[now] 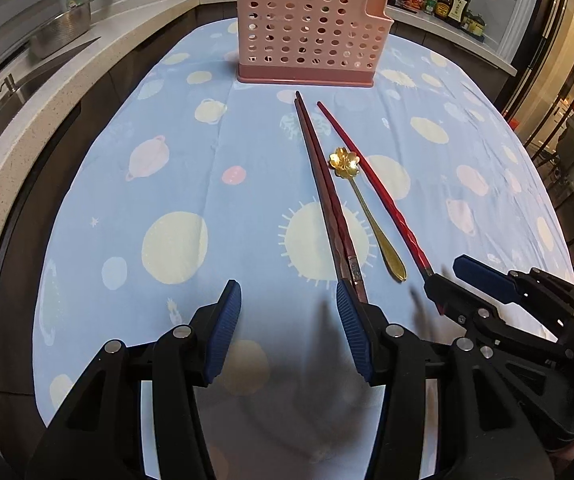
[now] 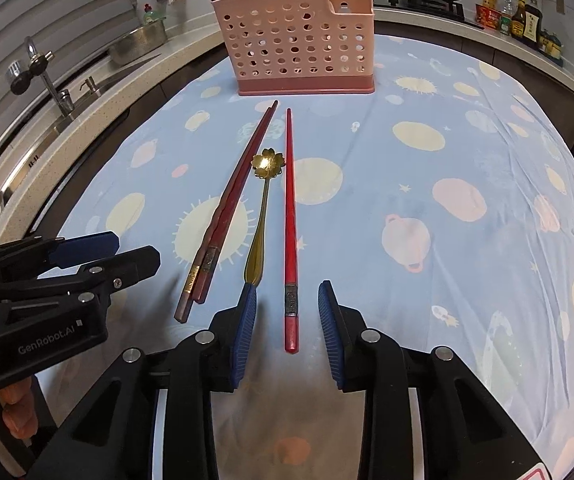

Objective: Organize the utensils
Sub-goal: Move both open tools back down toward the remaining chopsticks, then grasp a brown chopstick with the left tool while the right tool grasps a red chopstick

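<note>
Left gripper [image 1: 289, 302], black frame with ribbed blue pads, angled down over the pale blue tablecloth printed with yellow suns and pink planets [image 1: 175, 152]; jaws apart, nothing between them, only bare cloth. Just outside its right-hand fingertip [image 1: 347, 304] lie the butt ends of the pair of dark red-brown chopsticks [image 1: 323, 188], side by side and touching each other, running away from the claw toward the far end of the table. Whether that pad touches them I cannot tell. Next to the right, the slim gold spoon with a flower-shaped bowl [image 1: 361, 204], bowl end away from the claw, handle end near, apart from the pair. Right gripper [image 2: 287, 308], same build, jaws released but narrower than the left's; the single bright red chopstick [image 2: 290, 216] lies on the cloth between them, its butt end in the gap, neither pad pressing on it. The spoon's handle tip sits against or just outside this claw's left finger; contact unclear. Straight ahead of both claws, well beyond the chopstick tips, stands the pink perforated plastic utensil holder [image 2: 291, 40], upright on the cloth, with a few chopsticks sticking out of its top. Stone countertop with steel sink [image 2: 63, 96] off to the left of both claws; a row of sauce bottles [image 2: 515, 16] far right.
</note>
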Motion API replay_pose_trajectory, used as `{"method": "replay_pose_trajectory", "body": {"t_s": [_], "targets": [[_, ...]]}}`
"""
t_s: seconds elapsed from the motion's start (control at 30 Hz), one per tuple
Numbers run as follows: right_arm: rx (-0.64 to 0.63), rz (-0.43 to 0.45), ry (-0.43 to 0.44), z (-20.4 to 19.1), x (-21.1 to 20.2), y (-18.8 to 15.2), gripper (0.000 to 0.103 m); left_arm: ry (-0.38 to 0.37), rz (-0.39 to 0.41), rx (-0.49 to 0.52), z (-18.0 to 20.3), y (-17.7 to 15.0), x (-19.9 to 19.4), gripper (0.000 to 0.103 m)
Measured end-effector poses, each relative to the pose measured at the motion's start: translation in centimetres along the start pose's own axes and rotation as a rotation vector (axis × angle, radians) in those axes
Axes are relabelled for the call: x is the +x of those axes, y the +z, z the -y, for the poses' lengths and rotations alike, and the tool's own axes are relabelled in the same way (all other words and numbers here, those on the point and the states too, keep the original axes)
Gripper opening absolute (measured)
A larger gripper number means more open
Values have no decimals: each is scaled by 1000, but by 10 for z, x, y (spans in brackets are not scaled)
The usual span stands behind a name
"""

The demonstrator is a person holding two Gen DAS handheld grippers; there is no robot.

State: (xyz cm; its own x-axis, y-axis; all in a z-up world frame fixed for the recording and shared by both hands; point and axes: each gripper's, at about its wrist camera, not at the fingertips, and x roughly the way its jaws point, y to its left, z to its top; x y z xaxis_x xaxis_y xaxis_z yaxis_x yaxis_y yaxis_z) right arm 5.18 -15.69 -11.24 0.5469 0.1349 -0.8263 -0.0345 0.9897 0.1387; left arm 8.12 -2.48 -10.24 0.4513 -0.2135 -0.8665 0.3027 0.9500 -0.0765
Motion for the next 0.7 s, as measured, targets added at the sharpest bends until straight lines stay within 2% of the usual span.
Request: {"method": "replay_pose_trajectory", "body": {"t_s": [0.33,0.63,0.7], "targets": [[-63,-34,-44,2,11,-6,7,38,7,-6,1,-8,4,47],[1,-40,-60,22,0,-12,7,15,9,12,9,-9,5,48],[17,-39,-58,27,-4,-13,7,3,10,15,12,-10,5,54]]}}
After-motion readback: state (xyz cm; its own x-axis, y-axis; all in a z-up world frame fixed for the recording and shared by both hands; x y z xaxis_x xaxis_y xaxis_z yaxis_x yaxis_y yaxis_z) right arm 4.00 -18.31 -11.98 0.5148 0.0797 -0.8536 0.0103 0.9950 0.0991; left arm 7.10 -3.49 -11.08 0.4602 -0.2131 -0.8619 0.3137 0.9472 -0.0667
